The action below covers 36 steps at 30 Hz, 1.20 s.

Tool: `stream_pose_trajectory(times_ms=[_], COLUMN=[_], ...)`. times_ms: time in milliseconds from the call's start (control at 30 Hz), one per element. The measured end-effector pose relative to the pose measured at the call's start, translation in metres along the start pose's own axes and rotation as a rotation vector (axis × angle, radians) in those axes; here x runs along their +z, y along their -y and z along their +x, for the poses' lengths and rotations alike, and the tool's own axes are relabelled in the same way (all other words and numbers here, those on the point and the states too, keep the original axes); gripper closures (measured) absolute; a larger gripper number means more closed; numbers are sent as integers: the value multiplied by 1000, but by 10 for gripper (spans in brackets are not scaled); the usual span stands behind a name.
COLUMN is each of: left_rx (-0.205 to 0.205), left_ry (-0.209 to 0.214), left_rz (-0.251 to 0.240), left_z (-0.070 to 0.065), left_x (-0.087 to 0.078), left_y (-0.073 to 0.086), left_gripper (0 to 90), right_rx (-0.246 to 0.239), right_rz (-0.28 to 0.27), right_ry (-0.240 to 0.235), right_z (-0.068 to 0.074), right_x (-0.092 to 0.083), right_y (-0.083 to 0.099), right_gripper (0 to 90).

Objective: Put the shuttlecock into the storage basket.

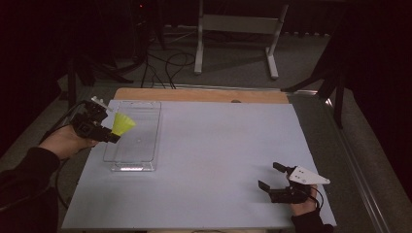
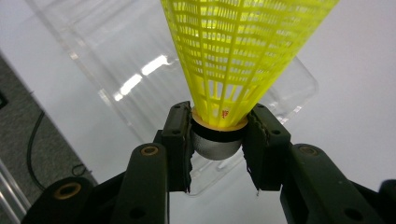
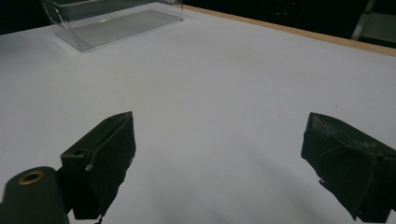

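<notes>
A yellow shuttlecock (image 1: 122,124) with a net skirt and a grey cork base (image 2: 215,145) is clamped by that base in my left gripper (image 1: 111,127), which is shut on it. The gripper hovers at the left rim of a clear plastic tray (image 1: 132,136), the skirt (image 2: 238,51) pointing out over the tray (image 2: 107,65). My right gripper (image 1: 271,177) rests near the table's front right corner, its jaws wide open over bare white surface (image 3: 219,154) with nothing between them.
The white tabletop (image 1: 218,155) has a wooden strip along its far edge (image 1: 204,95). The tray (image 3: 112,21) lies far off in the right gripper view. Cables and a metal stand (image 1: 235,29) are on the floor behind the table.
</notes>
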State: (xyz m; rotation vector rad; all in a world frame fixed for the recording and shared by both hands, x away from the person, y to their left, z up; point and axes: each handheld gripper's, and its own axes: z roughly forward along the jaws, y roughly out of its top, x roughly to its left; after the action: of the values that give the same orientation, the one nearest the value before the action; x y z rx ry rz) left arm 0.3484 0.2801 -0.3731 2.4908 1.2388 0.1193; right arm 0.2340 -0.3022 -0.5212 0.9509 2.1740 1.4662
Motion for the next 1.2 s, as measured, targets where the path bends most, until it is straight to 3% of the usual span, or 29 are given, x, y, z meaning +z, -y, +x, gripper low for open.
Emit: stream_pose_trajectory(times_ms=[167,300,533,733,800,933,1200], left_rx=[-64,-70,-104,-85,-55,-62,-31], left_ry=[-10,7,-47,-51,-60,-45,-42], left_rz=[-35,-84,-68,-69,-65,-70,-27], left_z=[-2,-6,-6,-3,-2,6,14], left_x=[4,7,20,33,37,40,48], left_y=[11,19,27,37,39,41,41], left_gripper=[646,646,646,646,646,645,644], right_rx=[3,6,-4,-1,-4,-7,-8], right_rz=[-1,-2,-1,1,3,3,5], right_ry=[-4,-8,-6,-7,-9,-10,-13], right_z=[0,1,1,1,2,2,2], right_x=[0,0,0,1,1,1,2], right_y=[0,0,0,0,0,0,0], right_gripper=[99,99,99,99,99,99,99])
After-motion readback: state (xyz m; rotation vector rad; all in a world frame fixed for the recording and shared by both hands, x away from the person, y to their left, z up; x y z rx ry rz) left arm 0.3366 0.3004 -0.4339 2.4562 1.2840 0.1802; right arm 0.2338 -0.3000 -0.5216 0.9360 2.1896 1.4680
